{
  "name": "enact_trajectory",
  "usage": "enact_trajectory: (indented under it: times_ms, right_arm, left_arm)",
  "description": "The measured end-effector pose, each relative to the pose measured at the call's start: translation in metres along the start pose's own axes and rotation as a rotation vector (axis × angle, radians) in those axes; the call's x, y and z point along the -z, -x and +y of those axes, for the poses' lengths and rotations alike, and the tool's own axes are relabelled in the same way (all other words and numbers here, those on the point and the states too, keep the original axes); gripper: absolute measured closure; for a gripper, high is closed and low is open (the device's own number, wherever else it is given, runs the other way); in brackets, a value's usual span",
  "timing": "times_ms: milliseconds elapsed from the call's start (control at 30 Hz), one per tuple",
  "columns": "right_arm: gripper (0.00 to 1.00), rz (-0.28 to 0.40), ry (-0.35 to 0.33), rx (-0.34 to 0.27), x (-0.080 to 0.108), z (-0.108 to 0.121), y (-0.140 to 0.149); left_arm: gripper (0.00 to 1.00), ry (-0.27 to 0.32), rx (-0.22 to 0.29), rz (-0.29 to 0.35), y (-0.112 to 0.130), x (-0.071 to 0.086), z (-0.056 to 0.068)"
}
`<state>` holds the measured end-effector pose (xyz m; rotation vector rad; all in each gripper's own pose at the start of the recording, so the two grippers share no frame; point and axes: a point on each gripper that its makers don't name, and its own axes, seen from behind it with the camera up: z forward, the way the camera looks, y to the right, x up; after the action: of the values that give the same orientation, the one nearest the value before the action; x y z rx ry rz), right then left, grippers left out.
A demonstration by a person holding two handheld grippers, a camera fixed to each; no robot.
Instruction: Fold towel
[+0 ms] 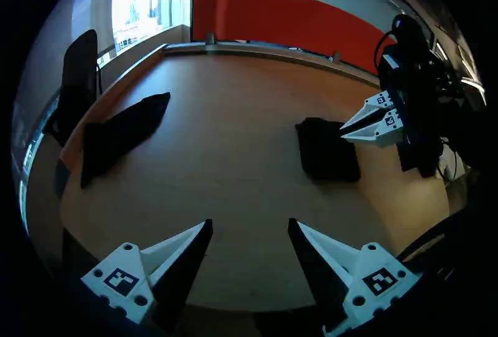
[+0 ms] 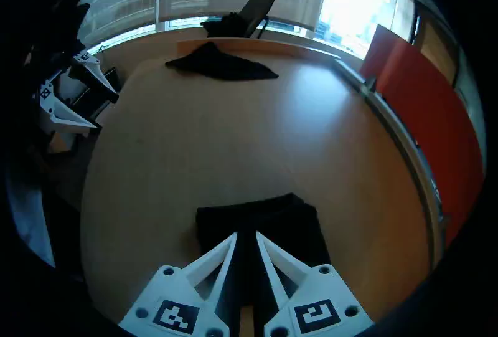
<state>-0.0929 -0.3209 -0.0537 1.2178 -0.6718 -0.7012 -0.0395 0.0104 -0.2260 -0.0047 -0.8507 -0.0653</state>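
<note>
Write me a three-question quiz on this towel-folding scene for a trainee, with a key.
1. True or false: the left tool is open and holds nothing.
2. The towel beneath the right tool is: A. folded flat on the table; B. rolled into a tube; C. hanging off the table's edge.
3. How many dark towels lie on the table?

Key: 1 true. 2 A. 3 two: the folded one, and a loose towel lying unfolded at the table's far side.
</note>
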Motion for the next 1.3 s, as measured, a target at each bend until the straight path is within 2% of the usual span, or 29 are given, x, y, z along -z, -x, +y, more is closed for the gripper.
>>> enact_trajectory:
  times_ms: [200,400,533,667,833,1300]
  right_arm:
    - [0.90,-0.002,-0.004,-0.004,-0.001,-0.002,0.000]
    - [0.78,0.002,-0.003,-0.008,0.000,-0.002,-0.001]
    - [0.63,0.002,-0.001,-0.015,0.002,-0.003,0.000]
    - [0.43,0.006,0.000,-0.024,0.004,-0.005,0.001]
    - [0.29,0.012,0.003,-0.041,0.008,-0.007,0.002]
    - [0.27,-0.021,0.046,-0.133,0.011,-0.016,0.039]
  left_arm:
    - [0.10,-0.004,0.009,0.006,-0.001,0.001,-0.003]
    - [0.10,-0.009,0.013,0.009,-0.002,0.003,-0.006]
    - [0.11,-0.011,0.012,0.011,-0.002,0.003,-0.007]
    - [0.10,-0.014,0.012,0.014,-0.003,0.003,-0.009]
    - [0.10,-0.016,0.014,0.020,-0.005,0.004,-0.009]
    - [0.10,-0.018,0.011,0.030,-0.006,0.006,-0.009]
